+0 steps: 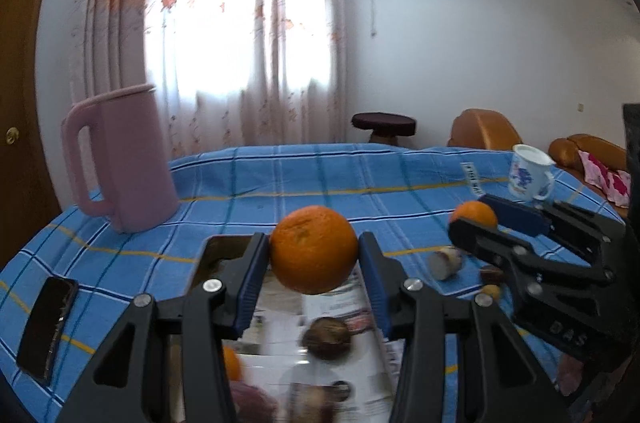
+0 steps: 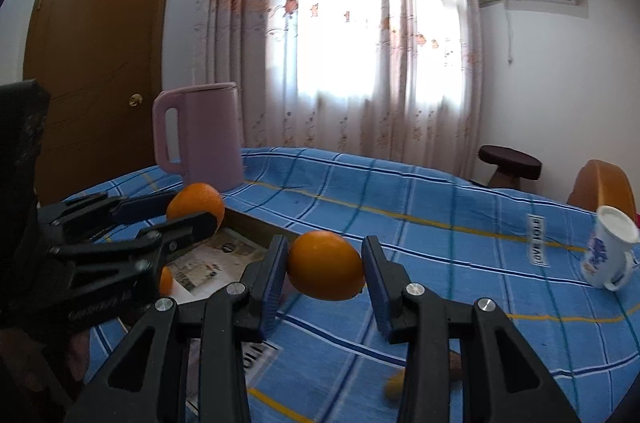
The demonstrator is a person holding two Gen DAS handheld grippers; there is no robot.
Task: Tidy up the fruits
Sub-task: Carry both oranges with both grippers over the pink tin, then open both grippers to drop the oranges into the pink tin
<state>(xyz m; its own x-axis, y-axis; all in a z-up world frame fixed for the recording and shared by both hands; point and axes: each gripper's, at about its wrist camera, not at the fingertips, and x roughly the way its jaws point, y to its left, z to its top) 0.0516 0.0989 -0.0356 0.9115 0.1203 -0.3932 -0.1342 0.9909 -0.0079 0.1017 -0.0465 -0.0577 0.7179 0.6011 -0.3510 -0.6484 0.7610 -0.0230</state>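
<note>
Each tool clamps an orange: left tool (image 1: 314, 255) over the newspaper-lined box (image 1: 224, 243) at frame bottom, right tool (image 2: 325, 267) beside it. Lower gently before releasing.

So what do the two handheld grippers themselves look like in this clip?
Both match: the left gripper and right gripper have matte black angular linkage arms with triangular cutouts and round silver pivot bolts. Each finger ends in a flat ribbed blue pad. Pale embossed lettering marks the body side, too blurred to read. No cables or sleeves show.
</note>
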